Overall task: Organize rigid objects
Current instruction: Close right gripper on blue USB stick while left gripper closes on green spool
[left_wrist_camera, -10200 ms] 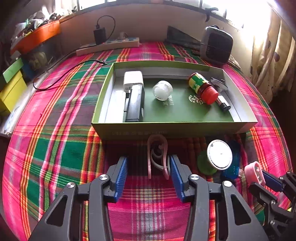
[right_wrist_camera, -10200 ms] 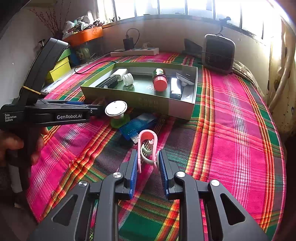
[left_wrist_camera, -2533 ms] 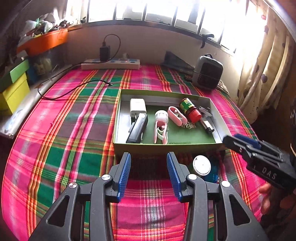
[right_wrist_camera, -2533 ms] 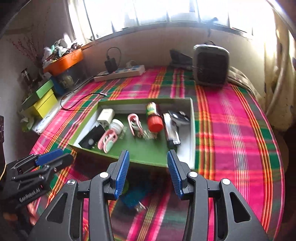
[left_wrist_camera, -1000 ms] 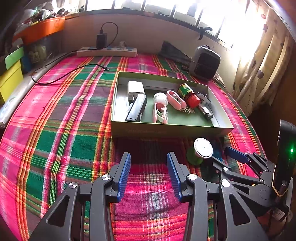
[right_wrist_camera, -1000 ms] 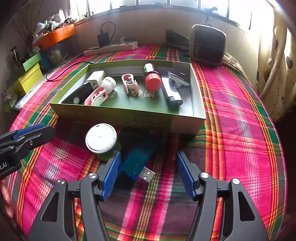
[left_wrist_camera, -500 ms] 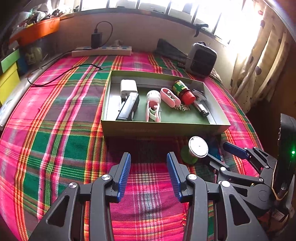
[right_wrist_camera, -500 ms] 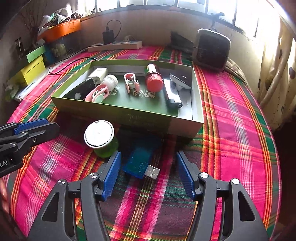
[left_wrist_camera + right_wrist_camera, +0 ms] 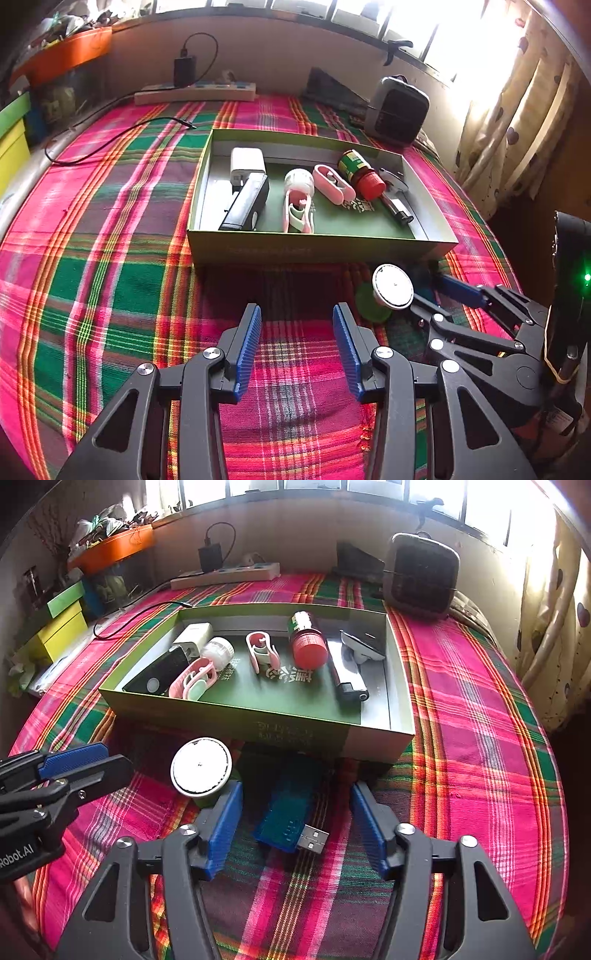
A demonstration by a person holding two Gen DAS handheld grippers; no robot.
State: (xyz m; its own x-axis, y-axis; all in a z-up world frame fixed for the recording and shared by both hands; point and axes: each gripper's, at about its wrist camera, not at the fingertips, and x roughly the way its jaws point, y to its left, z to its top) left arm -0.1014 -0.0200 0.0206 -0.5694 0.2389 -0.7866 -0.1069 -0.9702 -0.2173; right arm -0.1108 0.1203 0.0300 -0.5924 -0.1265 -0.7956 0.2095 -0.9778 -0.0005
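Note:
A blue USB stick (image 9: pixel 291 805) lies on the plaid cloth in front of the green box (image 9: pixel 280 727). My right gripper (image 9: pixel 295 794) straddles the stick; its jaws are closing, and the pads stand clear of the stick on both sides. A green jar with a white lid (image 9: pixel 201 766) stands just left of the right gripper's left finger. My left gripper (image 9: pixel 297 325) hovers open over bare cloth, with the white-lidded jar (image 9: pixel 392 286) to its right. The green box (image 9: pixel 295 251) holds two pink clips, a red-capped bottle, a white charger and more.
A dark heater (image 9: pixel 421 576) stands behind the box at the right. A power strip (image 9: pixel 225 576) with a black cable lies along the back wall. Yellow and green boxes (image 9: pixel 59 627) sit at the far left. Curtains hang on the right.
The right gripper's jaws have narrowed around the blue USB stick. The left gripper has stayed open and in place.

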